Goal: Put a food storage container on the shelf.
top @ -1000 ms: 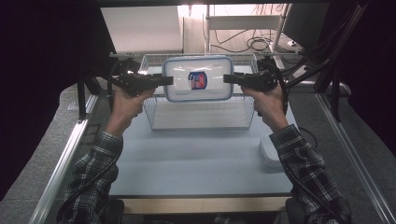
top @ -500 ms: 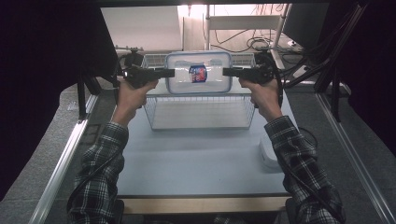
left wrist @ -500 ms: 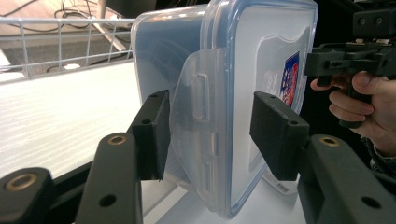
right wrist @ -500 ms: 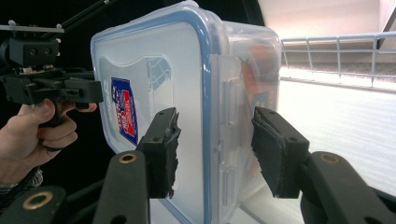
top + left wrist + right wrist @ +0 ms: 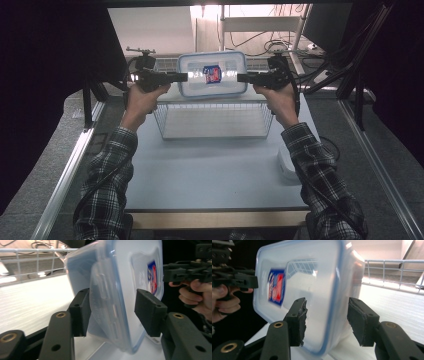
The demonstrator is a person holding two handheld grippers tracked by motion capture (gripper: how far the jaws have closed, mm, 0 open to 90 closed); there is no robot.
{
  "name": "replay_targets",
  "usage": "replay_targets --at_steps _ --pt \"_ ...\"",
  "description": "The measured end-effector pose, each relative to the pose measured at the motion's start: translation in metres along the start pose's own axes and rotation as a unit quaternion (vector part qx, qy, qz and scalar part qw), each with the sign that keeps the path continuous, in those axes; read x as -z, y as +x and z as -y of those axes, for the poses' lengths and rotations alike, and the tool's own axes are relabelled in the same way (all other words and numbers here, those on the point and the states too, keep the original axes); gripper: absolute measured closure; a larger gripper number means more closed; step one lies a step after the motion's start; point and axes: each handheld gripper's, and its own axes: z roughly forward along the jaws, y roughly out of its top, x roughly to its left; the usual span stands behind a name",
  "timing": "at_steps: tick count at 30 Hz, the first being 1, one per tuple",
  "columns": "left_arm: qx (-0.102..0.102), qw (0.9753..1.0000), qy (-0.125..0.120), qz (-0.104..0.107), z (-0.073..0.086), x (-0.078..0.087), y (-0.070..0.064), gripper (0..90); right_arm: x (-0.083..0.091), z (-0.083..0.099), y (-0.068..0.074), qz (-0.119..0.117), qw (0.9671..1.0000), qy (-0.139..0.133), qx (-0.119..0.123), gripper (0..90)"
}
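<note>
A clear plastic container point(image 5: 212, 75) with a blue-rimmed lid and a red-and-blue label hangs in the air above the far side of a wire basket point(image 5: 215, 120), its lid tilted toward the high camera. My left gripper point(image 5: 182, 77) clamps its left end and my right gripper point(image 5: 241, 77) its right end. In the left gripper view the jaws point(image 5: 111, 293) straddle the container's point(image 5: 120, 285) short end across its depth. The right gripper view shows the same at the other end point(image 5: 327, 301), lid point(image 5: 312, 277) to the left.
The white wire basket stands at the back of the pale blue table point(image 5: 215, 170), and its inside looks bare. A white object point(image 5: 287, 165) lies at the table's right edge. Dark frame posts and cables stand on both sides behind the basket.
Both grippers have carried the container up and farther away, from low over the basket to above its far rim. The lid now faces the camera more.
</note>
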Motion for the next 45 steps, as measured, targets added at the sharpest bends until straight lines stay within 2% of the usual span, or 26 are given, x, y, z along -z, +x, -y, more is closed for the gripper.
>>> replay_targets --at_steps 2,3,6,9,11,13,14,16,17,19,20,25,28,31,36,42,45 --pt "0.009 1.0000 -0.001 0.002 0.000 -0.001 0.004 43.5 -0.005 0.001 0.002 0.027 0.9993 0.014 0.019 49.6" --pt "0.016 0.9999 -0.004 0.004 0.000 -0.001 0.006 43.2 -0.006 0.002 0.002 0.028 0.9993 0.018 0.020 49.1" --pt "0.027 0.9996 -0.007 0.012 0.000 -0.003 0.011 42.8 -0.009 0.003 -0.003 0.016 0.9998 0.013 0.000 49.3" --pt "0.024 0.9997 0.000 0.009 -0.002 -0.005 0.013 40.9 -0.010 0.002 -0.005 0.011 0.9998 0.012 -0.008 49.6" --pt "0.018 0.9998 0.004 -0.001 -0.004 -0.006 0.012 38.3 -0.010 0.002 -0.005 0.008 0.9998 0.013 -0.011 50.5" --pt "0.009 0.9998 0.003 -0.019 -0.006 -0.007 0.010 36.1 -0.010 0.002 -0.005 0.009 0.9998 0.013 -0.014 50.7" --pt "-0.004 0.9994 0.004 -0.036 -0.007 -0.007 0.008 36.0 -0.010 0.002 -0.005 0.008 0.9998 0.013 -0.015 50.6" --pt "-0.015 0.9984 0.006 -0.055 -0.008 -0.009 0.006 35.6 -0.009 0.002 -0.005 0.006 0.9997 0.011 -0.022 50.9" --pt "-0.018 0.9981 0.007 -0.059 -0.007 -0.009 0.006 34.9 -0.009 0.001 -0.005 0.011 0.9997 0.007 -0.023 54.3" --pt "-0.018 0.9983 0.005 -0.055 -0.007 -0.011 0.007 35.0 -0.006 -0.002 -0.003 0.027 0.9996 -0.001 -0.012 58.7" --pt "-0.015 0.9989 0.004 -0.045 -0.006 -0.013 0.007 36.0 -0.007 -0.003 -0.002 0.029 0.9995 0.000 -0.010 59.1" --pt "0.009 0.9990 -0.012 -0.043 -0.005 -0.016 0.012 37.7 -0.010 -0.008 0.001 0.045 0.9990 -0.004 -0.001 59.1" --pt "0.014 0.9990 -0.020 -0.037 -0.003 -0.015 0.013 38.3 -0.011 -0.009 0.002 0.049 0.9988 -0.005 0.005 58.9" --pt "0.000 0.9984 -0.026 -0.049 -0.002 -0.011 0.010 41.2 -0.010 -0.008 0.003 0.053 0.9984 -0.009 0.017 59.6" --pt "-0.018 0.9984 -0.038 -0.038 0.002 0.001 0.000 40.9 -0.006 -0.006 0.008 0.050 0.9973 -0.019 0.050 59.7" --pt "-0.062 0.9964 -0.031 -0.050 0.016 0.009 -0.014 37.3 0.003 0.002 0.014 0.038 0.9963 -0.024 0.073 58.5" --pt "-0.094 0.9936 -0.023 -0.057 0.025 0.010 -0.020 33.7 0.006 0.009 0.017 0.031 0.9958 -0.021 0.084 55.4"
